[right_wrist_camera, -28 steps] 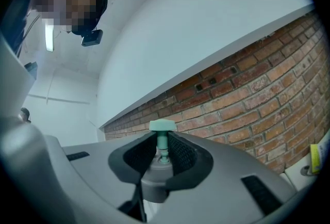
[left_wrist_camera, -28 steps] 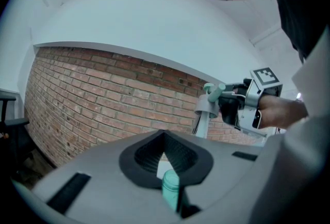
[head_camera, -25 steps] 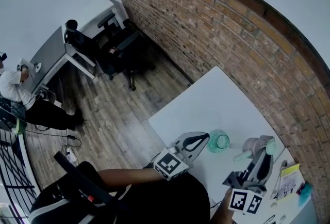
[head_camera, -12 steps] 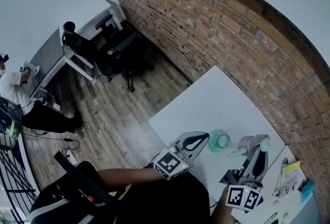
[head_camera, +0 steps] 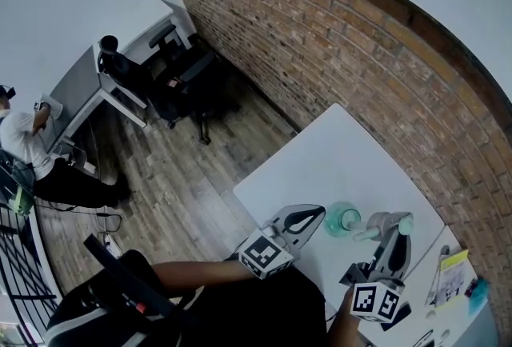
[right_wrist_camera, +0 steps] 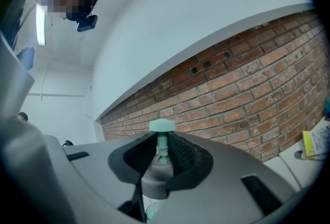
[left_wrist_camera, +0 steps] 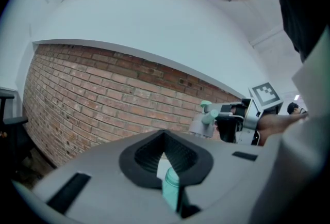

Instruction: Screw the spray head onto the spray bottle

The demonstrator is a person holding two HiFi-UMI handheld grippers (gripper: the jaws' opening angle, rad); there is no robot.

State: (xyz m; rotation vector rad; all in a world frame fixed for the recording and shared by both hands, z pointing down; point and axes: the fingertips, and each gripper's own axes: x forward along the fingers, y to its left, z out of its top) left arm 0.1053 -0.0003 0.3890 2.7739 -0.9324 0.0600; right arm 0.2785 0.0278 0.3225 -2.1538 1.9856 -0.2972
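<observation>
My left gripper (head_camera: 318,215) is shut on a teal spray bottle (head_camera: 344,219) that stands on the white table (head_camera: 336,153). In the left gripper view the bottle's neck (left_wrist_camera: 171,189) shows between the jaws. My right gripper (head_camera: 396,232) is shut on the grey spray head (head_camera: 381,223) with its teal nozzle. It holds the head just right of the bottle's open mouth and a little above it. In the right gripper view the spray head (right_wrist_camera: 154,179) fills the jaws, its teal cap (right_wrist_camera: 162,126) on top. A bit of the bottle (right_wrist_camera: 151,211) shows underneath.
A brick wall (head_camera: 360,57) runs along the table's far side. A yellow packet (head_camera: 450,269) and a blue item (head_camera: 474,289) lie at the table's right end. Across the wooden floor are a desk, dark chairs (head_camera: 180,69) and a seated person (head_camera: 24,137).
My right gripper has come down and moved left with the spray head, closer to the bottle's mouth. The left gripper and bottle have stayed put.
</observation>
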